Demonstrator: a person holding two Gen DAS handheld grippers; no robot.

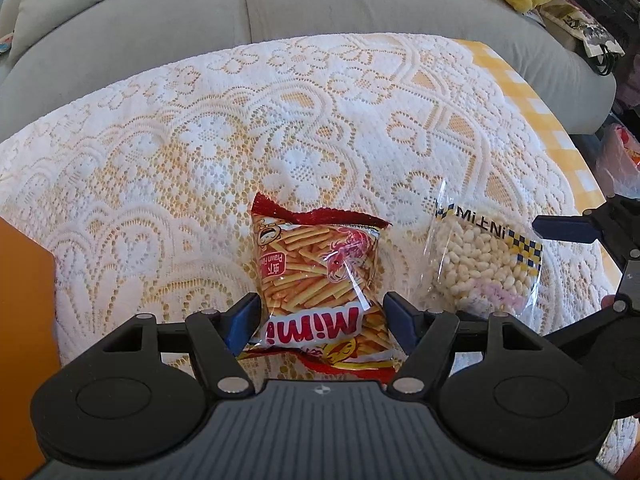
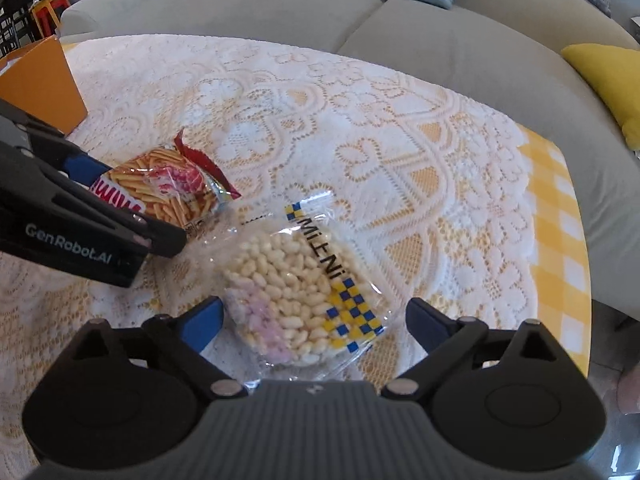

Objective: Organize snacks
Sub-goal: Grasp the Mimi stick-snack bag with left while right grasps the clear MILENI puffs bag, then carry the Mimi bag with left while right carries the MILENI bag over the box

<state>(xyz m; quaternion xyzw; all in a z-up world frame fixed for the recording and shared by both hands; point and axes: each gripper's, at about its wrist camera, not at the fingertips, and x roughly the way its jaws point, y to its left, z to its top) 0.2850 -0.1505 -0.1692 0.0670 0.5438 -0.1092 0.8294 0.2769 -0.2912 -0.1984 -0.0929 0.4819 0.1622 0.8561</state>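
the mimi packet is bracketed by the part-open left gripper; the puffed-rice bag is straddled, ungripped, by the wide-open right gripper.

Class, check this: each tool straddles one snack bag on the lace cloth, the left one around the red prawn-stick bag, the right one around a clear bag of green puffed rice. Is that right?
One detail is wrong. In the right wrist view, the right tool straddles a clear bag of white and pink puffed rice, not green. The left tool does straddle the red prawn-stick bag on the white lace cloth.

Mimi packet flat beside clear puffed-snack bag
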